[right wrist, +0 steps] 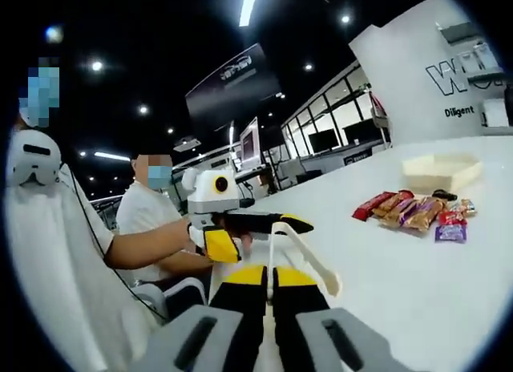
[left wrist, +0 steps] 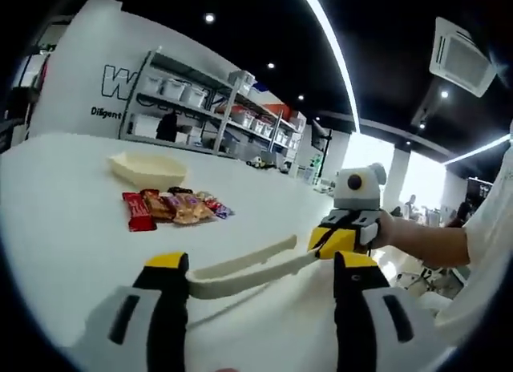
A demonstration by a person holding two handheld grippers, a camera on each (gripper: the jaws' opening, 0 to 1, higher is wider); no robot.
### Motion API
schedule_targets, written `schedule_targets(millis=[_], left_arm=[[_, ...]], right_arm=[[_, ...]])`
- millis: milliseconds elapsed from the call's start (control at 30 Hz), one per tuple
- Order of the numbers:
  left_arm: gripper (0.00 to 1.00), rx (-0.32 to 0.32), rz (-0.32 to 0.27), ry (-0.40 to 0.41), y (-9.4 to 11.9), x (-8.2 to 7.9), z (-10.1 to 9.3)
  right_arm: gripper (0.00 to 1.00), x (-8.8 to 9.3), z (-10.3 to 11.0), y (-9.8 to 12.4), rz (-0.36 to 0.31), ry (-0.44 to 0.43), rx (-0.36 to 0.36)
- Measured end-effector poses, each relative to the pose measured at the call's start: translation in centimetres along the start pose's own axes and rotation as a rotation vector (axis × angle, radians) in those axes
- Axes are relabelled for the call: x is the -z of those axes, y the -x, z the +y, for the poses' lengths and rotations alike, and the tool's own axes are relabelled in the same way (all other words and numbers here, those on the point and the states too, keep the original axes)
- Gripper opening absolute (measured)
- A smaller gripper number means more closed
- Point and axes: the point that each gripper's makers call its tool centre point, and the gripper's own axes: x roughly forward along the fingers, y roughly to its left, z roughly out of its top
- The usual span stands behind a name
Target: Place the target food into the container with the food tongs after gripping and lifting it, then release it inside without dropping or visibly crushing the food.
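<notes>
Between right gripper [right wrist: 268, 273] jaws, tongs [right wrist: 309, 256]

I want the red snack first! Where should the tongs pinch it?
Probably pinch the red packet across its narrow middle with the tongs, from above, on its open outer side. It lies flat at the row's end, its other long edge against the neighbouring packets.

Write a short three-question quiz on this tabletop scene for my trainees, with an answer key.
1. Which gripper is shut on the food tongs? A: left gripper. B: right gripper.
2. True or false: the snack packets already lie inside the container.
3. Fill in: the left gripper's fingers stand ___.
Key: 1 B; 2 false; 3 open.
</notes>
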Motion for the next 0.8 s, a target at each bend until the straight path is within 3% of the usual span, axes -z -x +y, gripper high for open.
schedule_targets(millis=[100, 333, 467, 533, 800], left_arm=[[0.67, 0.026, -0.067, 0.075, 0.1, -1.0, -0.2], [0.58, 0.047, -0.067, 0.105, 0.5, -0.8, 0.2], [0.51, 0.098, -0.140, 0.168, 1.1, -1.9, -0.3], [0.52, 0.067, -0.121, 0.140, 0.9, -1.5, 0.0], [0.52, 0.108, -0.137, 0.131, 0.1, -2.3, -1.5]], right_arm=[[0.00, -0.2, 0.2, 0.0, -0.014, -0.002, -0.009], [0.00, -0.7, 0.4, -0.1, -0.039, -0.031, -0.028], [0.00, -1.5, 1.0, 0.2, -0.090, -0.043, -0.058], [0.00, -2.6, 1.5, 0.3, -0.151, -0.028, -0.082], [0.00, -2.8, 2.0, 0.2, -0.155, -0.031, -0.100]])
